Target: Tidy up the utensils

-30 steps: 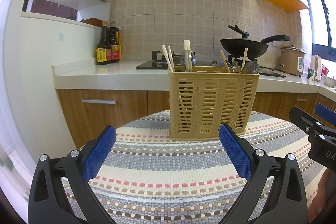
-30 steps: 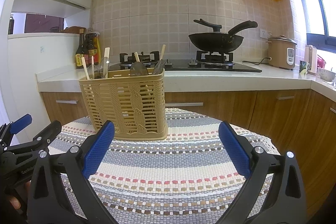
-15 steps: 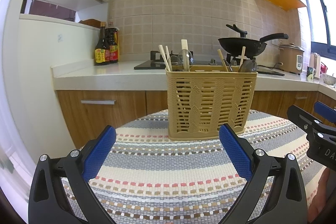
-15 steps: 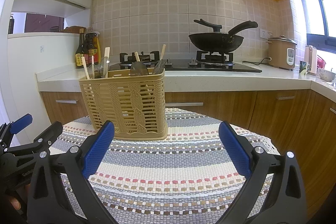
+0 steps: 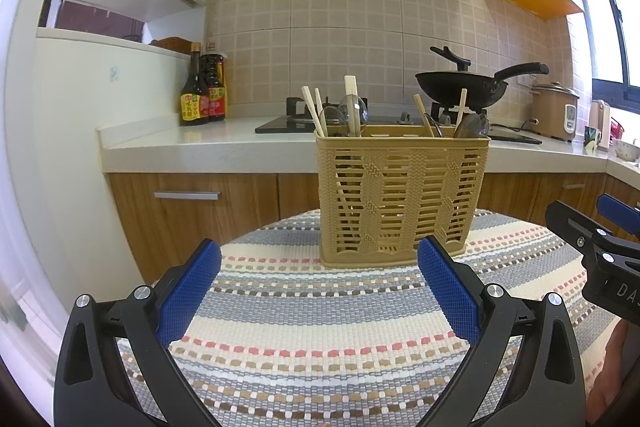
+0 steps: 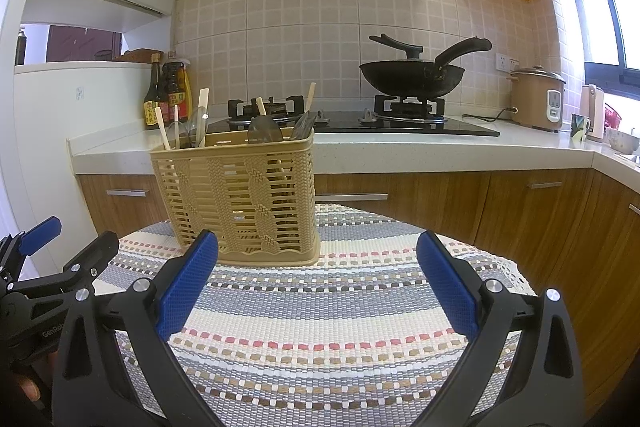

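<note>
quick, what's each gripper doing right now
left gripper: open, holding nothing
right gripper: open, holding nothing

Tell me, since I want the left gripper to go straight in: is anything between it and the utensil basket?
Nothing visible. Only bare striped mat lies between the open left gripper and the utensil basket. The right gripper, also open, sits off to the side, clear of that path.

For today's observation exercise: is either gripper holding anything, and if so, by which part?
Nothing is held. The left gripper and right gripper are both open and empty above the striped mat, short of the utensil basket.
</note>
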